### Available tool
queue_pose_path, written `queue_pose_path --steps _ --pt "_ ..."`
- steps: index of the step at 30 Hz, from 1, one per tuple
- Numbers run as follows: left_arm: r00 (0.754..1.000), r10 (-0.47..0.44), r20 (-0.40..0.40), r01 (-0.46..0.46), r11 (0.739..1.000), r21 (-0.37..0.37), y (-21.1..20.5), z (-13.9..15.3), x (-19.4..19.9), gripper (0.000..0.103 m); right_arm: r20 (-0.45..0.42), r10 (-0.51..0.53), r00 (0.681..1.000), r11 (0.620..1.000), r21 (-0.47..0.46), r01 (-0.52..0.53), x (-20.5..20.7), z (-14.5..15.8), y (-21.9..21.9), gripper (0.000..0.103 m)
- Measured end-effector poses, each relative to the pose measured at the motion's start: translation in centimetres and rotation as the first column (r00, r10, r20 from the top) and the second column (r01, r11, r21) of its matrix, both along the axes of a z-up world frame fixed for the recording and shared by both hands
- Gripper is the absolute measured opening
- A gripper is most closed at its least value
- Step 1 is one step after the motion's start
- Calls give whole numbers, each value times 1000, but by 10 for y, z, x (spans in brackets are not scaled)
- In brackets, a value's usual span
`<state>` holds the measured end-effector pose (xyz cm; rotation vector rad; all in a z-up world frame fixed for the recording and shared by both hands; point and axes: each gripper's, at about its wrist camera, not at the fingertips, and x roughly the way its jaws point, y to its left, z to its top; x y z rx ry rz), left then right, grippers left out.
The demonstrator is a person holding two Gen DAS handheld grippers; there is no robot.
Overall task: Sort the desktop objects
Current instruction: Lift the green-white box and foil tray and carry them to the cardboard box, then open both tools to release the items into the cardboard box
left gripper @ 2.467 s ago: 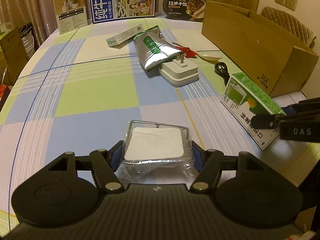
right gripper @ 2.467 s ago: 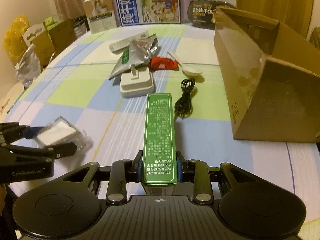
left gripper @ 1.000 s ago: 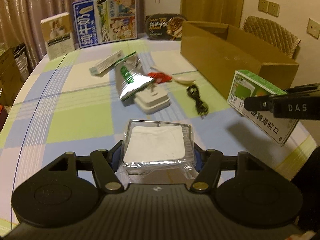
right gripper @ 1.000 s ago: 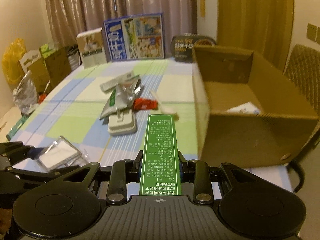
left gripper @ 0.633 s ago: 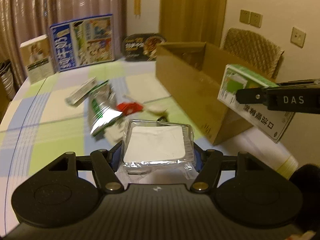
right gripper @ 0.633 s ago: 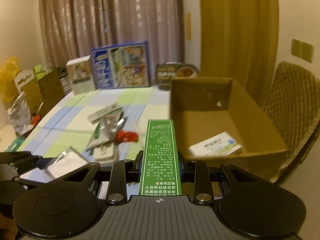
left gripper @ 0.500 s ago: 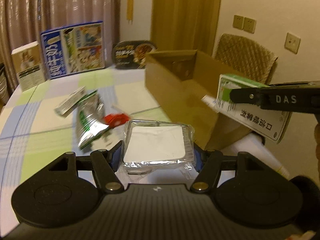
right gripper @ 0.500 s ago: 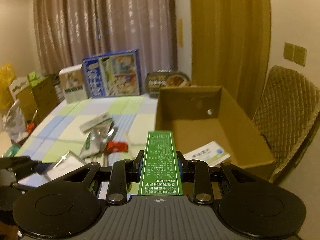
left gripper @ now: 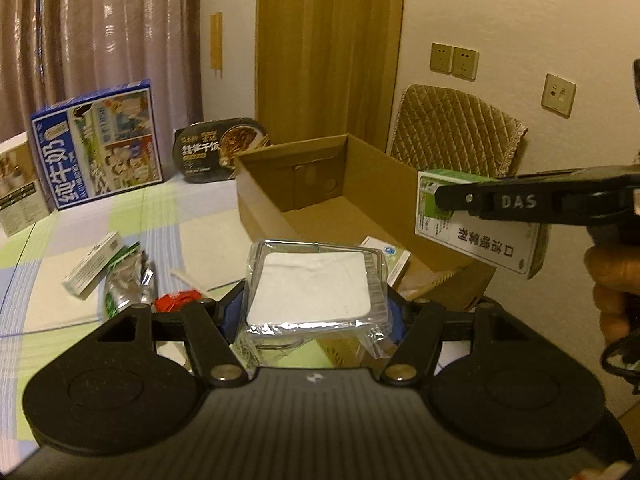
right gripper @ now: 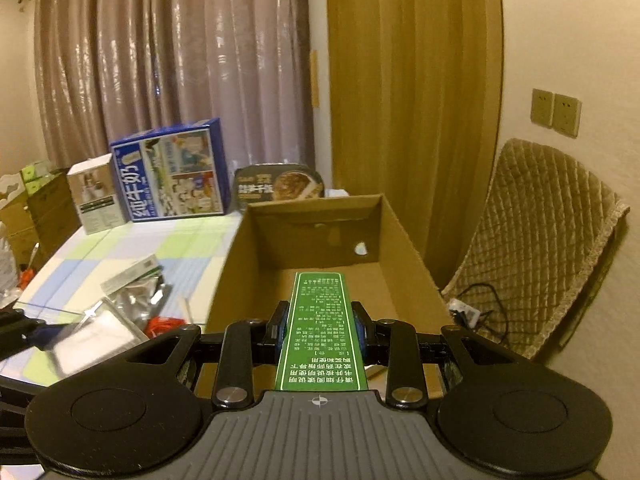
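Left gripper [left gripper: 316, 312]: jaws pinched on the flanks of a clear wrapped square packet [left gripper: 314, 292], which is held in the air above the near corner of the cardboard box [left gripper: 280, 216]. Right gripper [right gripper: 319, 330]: jaws pressed on the long sides of a green carton [right gripper: 320, 320], which is held above the open box interior.

Risks, as judged: the packet's wrap looks slack and glossy, so slippage could occur if it is released off-centre; it sits over the box wall and could be dropped outside onto the table [left gripper: 120, 216]. If both items are let go together, one could be knocked by the other.

Count: two grippers, two carried items, one box, one white carton [left gripper: 386, 258] already inside. Left on the table: one slim white box [left gripper: 92, 266], one foil pouch [left gripper: 128, 282], one red wrapper [left gripper: 176, 300].
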<state>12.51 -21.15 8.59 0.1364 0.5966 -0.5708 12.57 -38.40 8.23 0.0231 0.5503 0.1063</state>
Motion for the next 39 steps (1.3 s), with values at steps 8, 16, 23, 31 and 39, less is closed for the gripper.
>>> queue_pose_path --steps 8,16,23,31,39 --pt "999 -31 7 31 1000 1 -25 1 18 62 -34 -13 999 1000 -3 13 22 -14 -13 28" --pt "999 -43 -7 43 999 -8 -44 0 42 62 -60 -17 998 1000 5 18 45 -24 -22 28" --pt "999 -45 -14 45 999 -12 -54 -3 56 62 -71 -17 997 1000 7 17 56 -30 -26 28" --pt "999 -50 -21 50 999 -12 -63 -7 66 62 -85 -26 996 1000 9 27 65 -36 -36 28" --pt "998 -47 -43 47 999 -19 -74 -12 77 70 -93 -25 995 1000 8 26 70 -40 -40 28"
